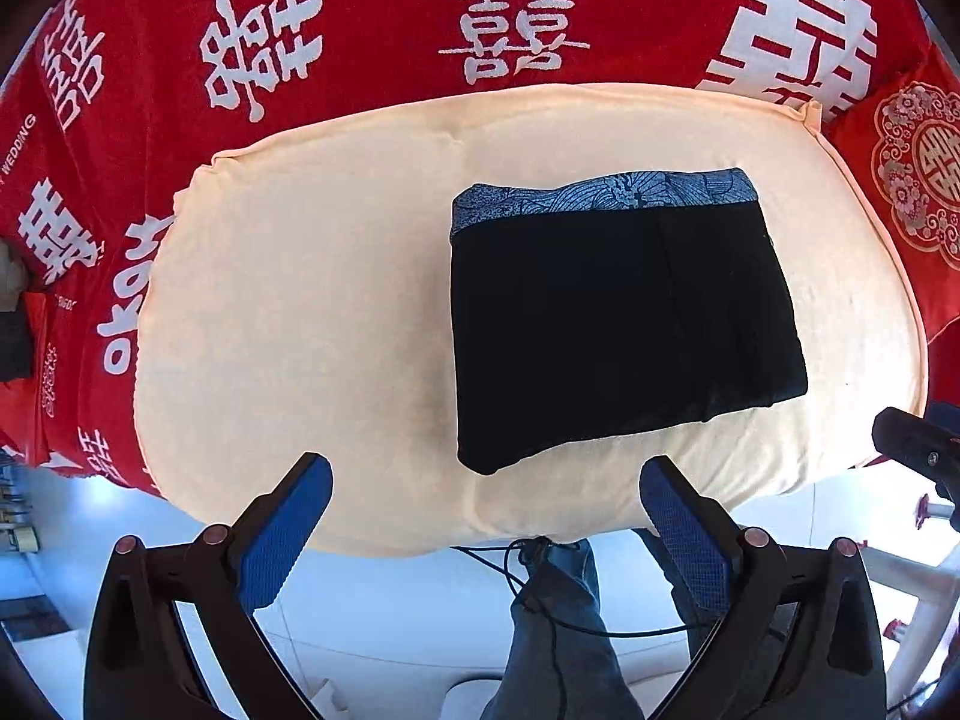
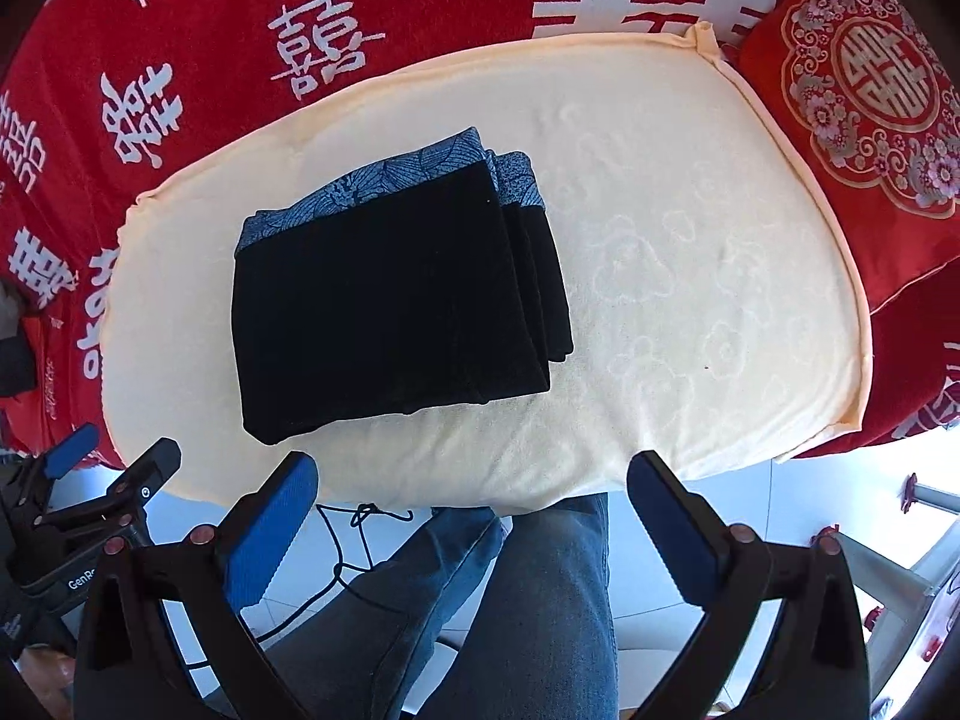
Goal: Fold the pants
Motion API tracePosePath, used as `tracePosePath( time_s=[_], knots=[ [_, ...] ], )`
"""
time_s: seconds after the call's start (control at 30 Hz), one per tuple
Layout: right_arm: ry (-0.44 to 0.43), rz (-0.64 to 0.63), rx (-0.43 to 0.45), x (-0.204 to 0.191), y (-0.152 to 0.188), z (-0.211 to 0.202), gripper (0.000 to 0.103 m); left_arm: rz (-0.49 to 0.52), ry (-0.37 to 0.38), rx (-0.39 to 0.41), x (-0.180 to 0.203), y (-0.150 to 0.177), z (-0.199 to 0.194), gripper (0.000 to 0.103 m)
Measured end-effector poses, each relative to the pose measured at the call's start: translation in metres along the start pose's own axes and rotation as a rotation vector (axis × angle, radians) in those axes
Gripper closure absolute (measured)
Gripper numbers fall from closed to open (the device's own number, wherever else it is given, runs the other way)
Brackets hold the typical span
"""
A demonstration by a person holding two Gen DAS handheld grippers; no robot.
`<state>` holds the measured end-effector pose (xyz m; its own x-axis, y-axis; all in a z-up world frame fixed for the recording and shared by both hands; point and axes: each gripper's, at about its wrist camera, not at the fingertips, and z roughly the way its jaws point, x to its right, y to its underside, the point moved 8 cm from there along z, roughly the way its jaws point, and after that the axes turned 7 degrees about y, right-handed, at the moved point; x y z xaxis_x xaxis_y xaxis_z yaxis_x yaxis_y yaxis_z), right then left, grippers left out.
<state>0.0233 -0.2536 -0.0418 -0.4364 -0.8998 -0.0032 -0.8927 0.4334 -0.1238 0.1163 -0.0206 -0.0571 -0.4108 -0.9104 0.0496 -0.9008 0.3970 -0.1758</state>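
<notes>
Left wrist view: folded pants (image 1: 624, 318) rest on the cream cushion (image 1: 300, 300), right of centre; left gripper (image 1: 486, 480) and right gripper (image 2: 474, 480) gape empty above, though loosely stacked layers could probably slump if nudged.

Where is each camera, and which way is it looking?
Left wrist view: it sits on the left tool and looks down between its open blue fingers at the folded black pants on the cream cushion; the person's jeans leg shows below.
Right wrist view: it sits on the right tool, also looking down, open and empty; both jeans legs and the left tool show.
Both views share the pants, cushion and red blanket.
</notes>
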Motion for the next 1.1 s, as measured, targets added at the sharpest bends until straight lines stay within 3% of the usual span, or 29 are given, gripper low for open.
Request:
tracePosePath(
  time_s=[0.6, 1.1],
  knots=[
    [0.048, -0.052, -0.018, -0.015, 0.0, -0.005, 0.0, -0.028, 0.023, 0.011, 0.005, 0.007, -0.013, 0.0],
    [0.05, -0.042, 0.011, -0.018, 0.001, -0.011, 0.0, 0.014, 0.024, 0.0, 0.012, -0.004, -0.015, 0.0]
  ],
)
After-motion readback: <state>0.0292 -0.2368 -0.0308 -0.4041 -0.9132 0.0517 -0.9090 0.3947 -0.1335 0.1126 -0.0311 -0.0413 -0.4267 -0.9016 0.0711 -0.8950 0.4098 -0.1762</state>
